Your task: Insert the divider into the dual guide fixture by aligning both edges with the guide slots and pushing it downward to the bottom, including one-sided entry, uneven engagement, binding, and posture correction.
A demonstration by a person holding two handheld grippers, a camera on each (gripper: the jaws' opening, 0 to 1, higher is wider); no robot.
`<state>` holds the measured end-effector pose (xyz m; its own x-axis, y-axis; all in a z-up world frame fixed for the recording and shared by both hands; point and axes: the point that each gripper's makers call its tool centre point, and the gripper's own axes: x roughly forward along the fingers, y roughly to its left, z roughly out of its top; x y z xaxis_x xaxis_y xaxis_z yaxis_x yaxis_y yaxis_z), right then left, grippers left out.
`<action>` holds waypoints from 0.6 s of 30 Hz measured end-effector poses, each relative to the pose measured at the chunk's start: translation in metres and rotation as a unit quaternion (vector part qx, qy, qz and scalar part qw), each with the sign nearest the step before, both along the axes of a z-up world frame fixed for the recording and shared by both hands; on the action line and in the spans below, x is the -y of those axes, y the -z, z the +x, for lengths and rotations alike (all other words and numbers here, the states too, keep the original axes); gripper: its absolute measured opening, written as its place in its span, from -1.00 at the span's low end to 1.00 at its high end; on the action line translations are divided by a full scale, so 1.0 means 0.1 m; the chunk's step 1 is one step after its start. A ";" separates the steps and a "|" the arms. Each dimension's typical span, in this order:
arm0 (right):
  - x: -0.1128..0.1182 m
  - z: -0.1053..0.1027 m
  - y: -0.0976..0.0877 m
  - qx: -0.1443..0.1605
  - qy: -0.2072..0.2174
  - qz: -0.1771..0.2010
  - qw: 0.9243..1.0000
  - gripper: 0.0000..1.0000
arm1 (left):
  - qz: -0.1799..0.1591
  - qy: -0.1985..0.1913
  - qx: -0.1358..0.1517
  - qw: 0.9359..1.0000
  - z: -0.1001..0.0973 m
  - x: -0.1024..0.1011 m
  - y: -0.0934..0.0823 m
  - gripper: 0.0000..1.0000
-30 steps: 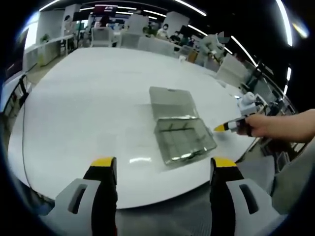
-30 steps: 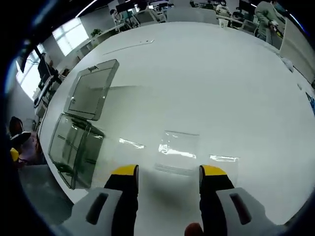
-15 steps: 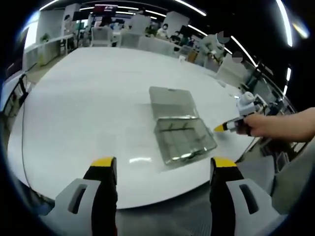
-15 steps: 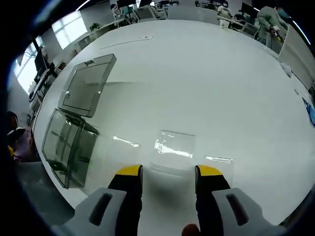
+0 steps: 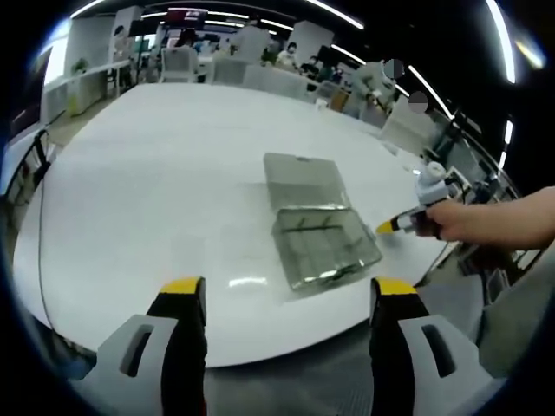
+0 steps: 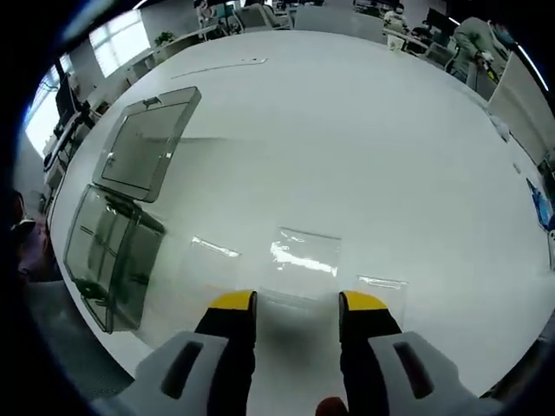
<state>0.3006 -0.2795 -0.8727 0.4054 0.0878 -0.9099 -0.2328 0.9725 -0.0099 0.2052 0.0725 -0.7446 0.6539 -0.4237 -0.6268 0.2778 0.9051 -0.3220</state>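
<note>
So my right gripper hangs low over the white table, jaws spread and holding nothing. The clear divider lies flat on the table just ahead of the yellow tips. Off to the left of it sits the clear fixture box near the table edge, lid flipped open flat. My left gripper hovers off the table's edge, jaws wide apart, also holding nothing.
</note>
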 end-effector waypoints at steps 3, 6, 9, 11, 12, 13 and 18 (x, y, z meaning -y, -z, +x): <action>0.00 0.01 0.01 -0.001 0.002 0.000 1.000 -0.35 | 0.000 0.000 0.001 1.000 0.00 0.00 0.00 0.49; -0.02 0.01 0.01 -0.002 -0.003 0.000 1.000 -0.38 | 0.000 0.000 0.000 1.000 0.01 0.00 0.00 0.49; -0.03 0.01 0.01 -0.003 -0.004 -0.001 1.000 -0.38 | 0.000 0.000 0.000 1.000 0.01 0.00 0.00 0.49; -0.04 0.00 0.00 -0.004 -0.007 -0.002 1.000 -0.38 | 0.000 0.001 0.000 1.000 0.01 0.00 0.00 0.49; -0.04 0.00 0.00 -0.004 -0.006 -0.002 1.000 -0.39 | 0.000 0.001 0.000 1.000 0.01 0.00 0.00 0.49; -0.04 0.00 0.00 -0.003 -0.008 -0.003 1.000 -0.39 | 0.000 0.001 0.001 1.000 0.01 0.01 -0.01 0.49; -0.05 0.00 -0.01 -0.005 -0.006 -0.004 1.000 -0.39 | 0.001 0.002 0.001 1.000 0.01 0.01 -0.02 0.49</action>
<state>0.3004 -0.2747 -0.8718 0.3951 0.0860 -0.9146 -0.2445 0.9695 -0.0145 0.2061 0.0713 -0.7428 0.6541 -0.4254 -0.6255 0.2823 0.9044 -0.3199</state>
